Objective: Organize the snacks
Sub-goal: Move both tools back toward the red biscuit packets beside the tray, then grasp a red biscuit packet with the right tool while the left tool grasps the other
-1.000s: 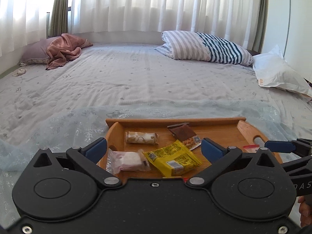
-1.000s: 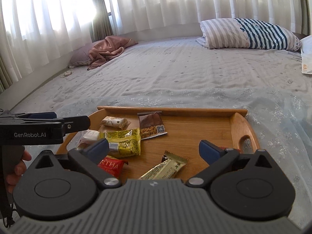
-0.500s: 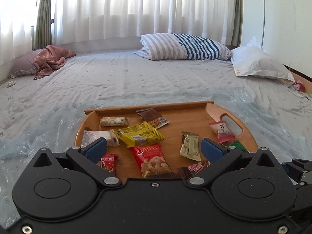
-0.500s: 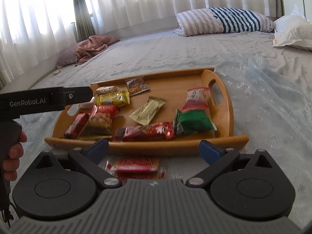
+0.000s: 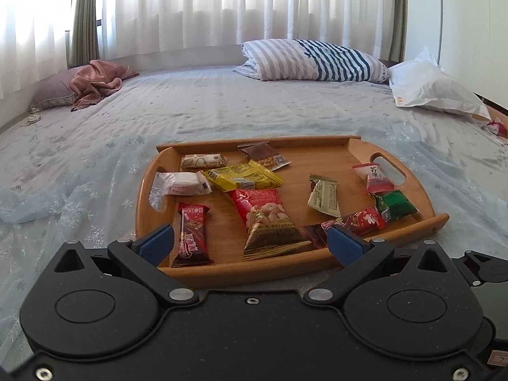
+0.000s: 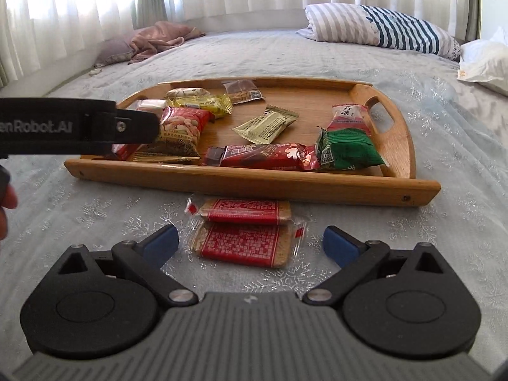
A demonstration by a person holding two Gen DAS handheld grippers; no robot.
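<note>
Cracker packs [image 6: 243, 231] between right tool's [image 6: 249, 245] spread, just-narrowed jaws, untouched, before tray [image 6: 254, 184]

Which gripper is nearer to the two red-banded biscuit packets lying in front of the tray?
Right. The right gripper stands open just before the biscuit packets; the left gripper hangs over the tray.

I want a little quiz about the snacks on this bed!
1. True or false: every snack lies in the tray.
2. Which snack touches the green packet? A long red bar, B yellow packet, C nut bag.
3. Fill in: the right gripper has its jaws ____.

Key: 1 false, two crackers lie on the cloth outside it. 2 A. 3 open.
</note>
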